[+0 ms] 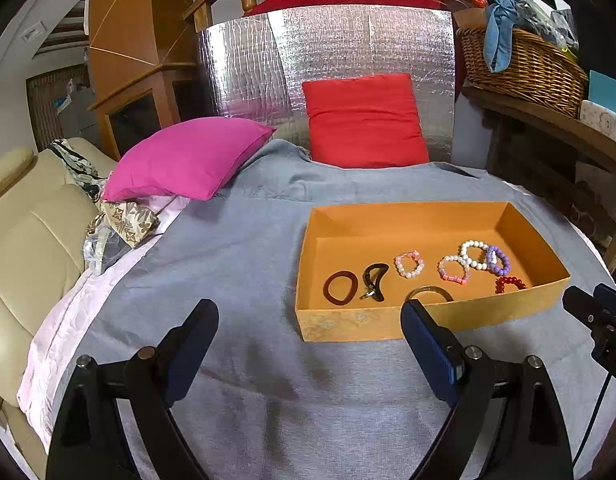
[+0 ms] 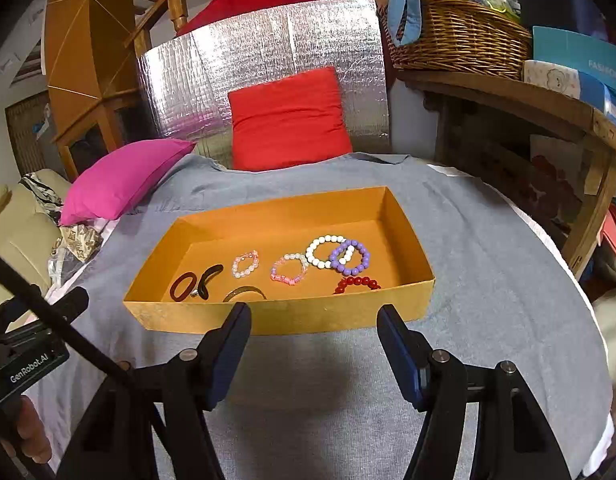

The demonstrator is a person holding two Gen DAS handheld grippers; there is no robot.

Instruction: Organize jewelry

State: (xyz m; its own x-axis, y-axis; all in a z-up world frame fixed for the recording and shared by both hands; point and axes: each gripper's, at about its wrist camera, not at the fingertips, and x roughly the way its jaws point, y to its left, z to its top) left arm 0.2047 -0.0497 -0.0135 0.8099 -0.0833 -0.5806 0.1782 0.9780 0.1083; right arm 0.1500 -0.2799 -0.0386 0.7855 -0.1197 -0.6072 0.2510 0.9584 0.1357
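An open orange box [image 1: 388, 326] [image 2: 291, 316] sits on the grey cloth. Inside lie several pieces: a brown ring [image 1: 340, 287] [image 2: 184, 286], a black clip [image 1: 375, 280] [image 2: 207, 278], a pink-white bead bracelet [image 1: 410, 264] [image 2: 245, 264], a pink bracelet [image 1: 454, 270] [image 2: 288, 270], a white one [image 1: 473, 254] [image 2: 324, 251], a purple one [image 1: 498, 260] [image 2: 350, 258], a red one [image 1: 510, 283] [image 2: 356, 284] and a gold bangle [image 1: 430, 293] [image 2: 243, 293]. My left gripper [image 1: 310, 316] is open and empty, left of the box front. My right gripper [image 2: 314, 318] is open and empty, at the box's front wall.
A magenta pillow [image 1: 187, 158] [image 2: 123, 178] and a red pillow [image 1: 366, 120] [image 2: 289, 118] lie at the back before a silver foil panel [image 1: 328, 60]. A wicker basket [image 2: 460, 36] stands on a wooden shelf at right. A beige sofa [image 1: 31, 240] is at left.
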